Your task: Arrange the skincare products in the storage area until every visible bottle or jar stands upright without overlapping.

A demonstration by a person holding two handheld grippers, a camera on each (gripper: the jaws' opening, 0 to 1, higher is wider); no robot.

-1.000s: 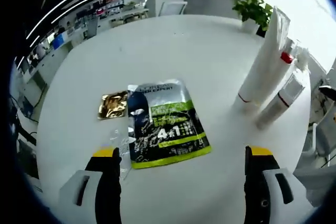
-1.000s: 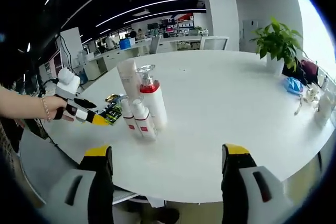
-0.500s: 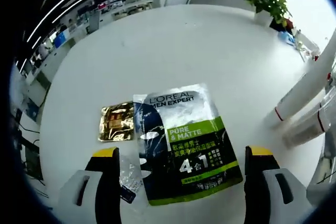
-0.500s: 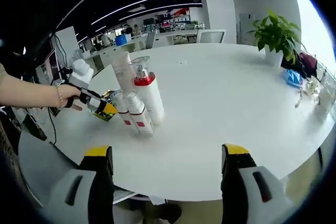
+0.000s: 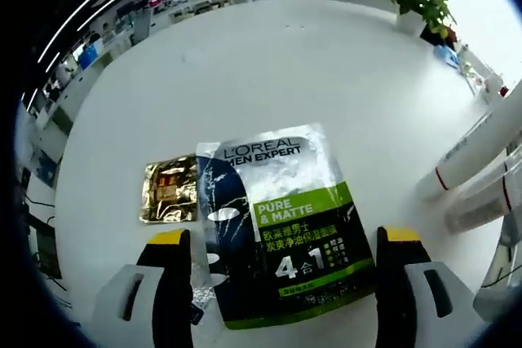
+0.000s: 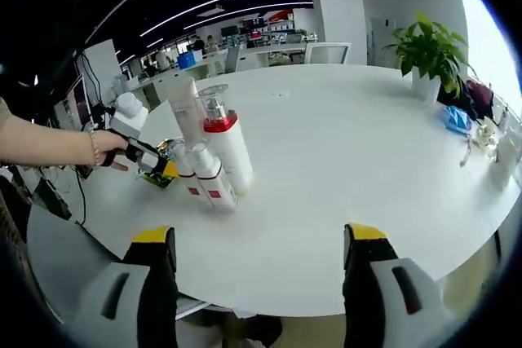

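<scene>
Left gripper [image 5: 276, 238], jaws spread, straddles a flat glossy black-and-green face-mask sachet [image 5: 277, 222] on the round white table [image 5: 269, 71], beside a crinkled gold foil sachet [image 5: 169, 191]; right gripper [image 6: 254, 238] hangs unclenched, empty, facing upright white red-banded cylindrical bottles [image 6: 218, 148]

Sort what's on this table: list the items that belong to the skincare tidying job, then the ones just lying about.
Job items:
red-collared pump bottle
white tube
two small bottles
face mask sachet
gold sachet

Lying about:
potted plant
blue packet
</scene>
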